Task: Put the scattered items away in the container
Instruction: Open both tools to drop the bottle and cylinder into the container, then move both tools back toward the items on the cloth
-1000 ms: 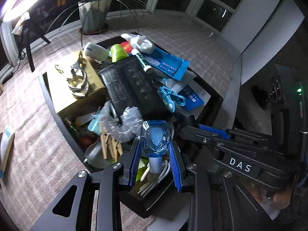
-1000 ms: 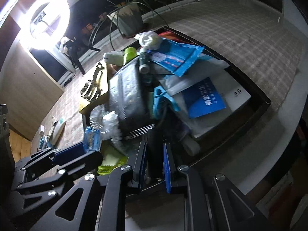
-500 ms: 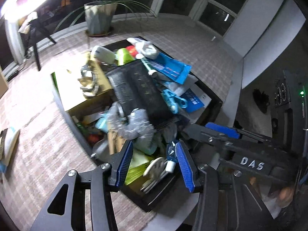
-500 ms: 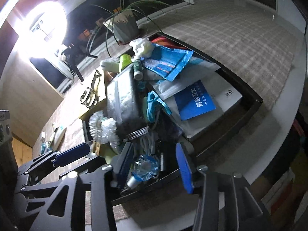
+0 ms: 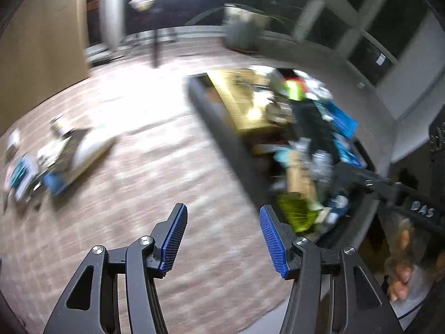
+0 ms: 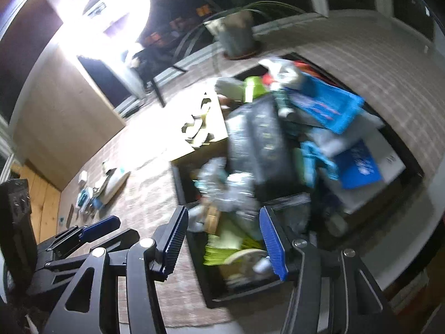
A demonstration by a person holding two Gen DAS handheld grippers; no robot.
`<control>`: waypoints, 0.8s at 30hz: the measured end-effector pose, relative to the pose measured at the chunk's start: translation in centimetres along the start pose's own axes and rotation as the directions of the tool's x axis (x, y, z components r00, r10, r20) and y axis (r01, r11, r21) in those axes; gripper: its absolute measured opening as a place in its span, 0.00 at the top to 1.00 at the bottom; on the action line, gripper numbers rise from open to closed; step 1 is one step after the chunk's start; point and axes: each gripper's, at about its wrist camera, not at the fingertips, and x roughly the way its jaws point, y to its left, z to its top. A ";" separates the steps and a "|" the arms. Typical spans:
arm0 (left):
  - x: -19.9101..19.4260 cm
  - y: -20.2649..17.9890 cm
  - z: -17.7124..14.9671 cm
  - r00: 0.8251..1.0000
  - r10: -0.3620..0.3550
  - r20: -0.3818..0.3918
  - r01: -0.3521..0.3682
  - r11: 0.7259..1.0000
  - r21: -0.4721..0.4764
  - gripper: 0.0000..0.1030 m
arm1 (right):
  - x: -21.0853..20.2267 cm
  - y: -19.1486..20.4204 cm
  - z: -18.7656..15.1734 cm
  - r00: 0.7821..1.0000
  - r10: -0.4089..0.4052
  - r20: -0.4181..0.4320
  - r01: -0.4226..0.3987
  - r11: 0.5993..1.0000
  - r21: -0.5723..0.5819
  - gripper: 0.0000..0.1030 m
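Now both the left hand-held gripper (image 5: 222, 239) and right hand-held gripper (image 6: 222, 239) are released and empty, the container (image 6: 242, 292) is overfull, and the scattered items (image 5: 55, 158) on the tabletop (image 5: 155, 167), probably light flat packets, want gripping by an edge.

Black linkage arms, silver screws, ribbed blue pads (image 5: 174, 240), white "DAS" lettering, bare skin

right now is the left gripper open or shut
Open: the left gripper has its blue pads spread wide with only rug between them, holding nothing.
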 end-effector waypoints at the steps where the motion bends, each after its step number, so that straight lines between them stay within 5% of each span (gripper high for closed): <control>1: -0.3 1.3 -0.2 1.000 0.012 0.003 -0.012 1.000 -0.022 0.43 | 0.3 0.8 0.2 1.000 0.009 -0.005 -0.009 1.000 -0.016 0.52; 6: -2.5 9.4 -0.9 0.994 0.106 0.035 -0.100 0.983 -0.156 0.42 | 2.2 5.8 1.5 0.998 0.047 -0.033 -0.051 0.992 -0.114 0.50; 14: -5.2 20.3 -1.0 0.967 0.249 0.049 -0.230 0.943 -0.241 0.42 | 6.4 14.5 2.9 0.991 0.092 -0.093 -0.112 0.963 -0.246 0.47; 24: -3.3 29.4 1.3 0.928 0.372 -0.035 -0.373 0.920 -0.121 0.42 | 16.3 24.9 5.2 0.951 0.085 -0.297 -0.184 0.928 -0.324 0.41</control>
